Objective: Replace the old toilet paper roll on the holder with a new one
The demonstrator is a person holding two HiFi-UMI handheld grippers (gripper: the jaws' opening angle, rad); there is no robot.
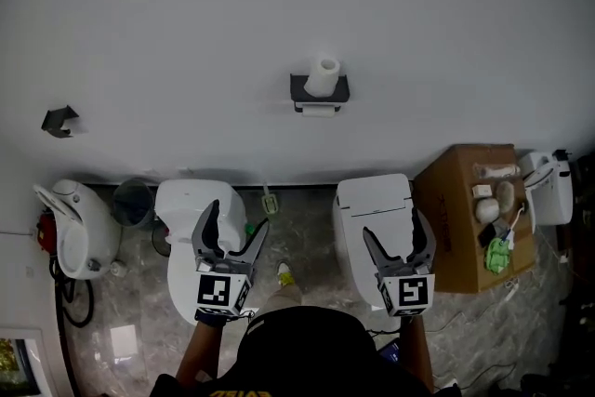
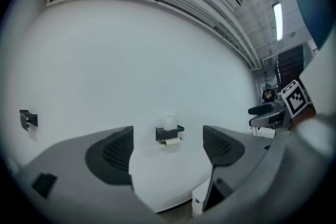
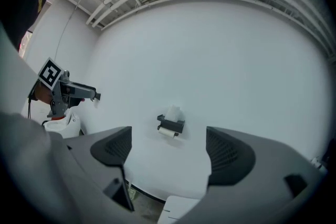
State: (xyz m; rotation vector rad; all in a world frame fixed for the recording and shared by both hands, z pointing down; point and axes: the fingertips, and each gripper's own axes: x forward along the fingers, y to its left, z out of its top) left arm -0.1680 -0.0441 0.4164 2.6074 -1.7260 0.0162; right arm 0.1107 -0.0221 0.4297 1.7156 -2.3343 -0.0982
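Two hand-held grippers sit low in the head view, the left gripper over a white toilet with a closed lid and the right gripper over a second white toilet. Both have their jaws spread with nothing between them. High on the pale wall, well apart from both, hangs the black wall-mounted holder. A full white toilet paper roll stands upright on its shelf, and a thinner white roll hangs beneath. A brown cardboard box stands just right of the second toilet.

From the left gripper view, the left gripper has its dark ribbed jaws wide apart and empty, framing the holder far off on the wall, with the full roll on top.

From the right gripper view, the right gripper is likewise spread and empty, the holder showing in the gap, distant.
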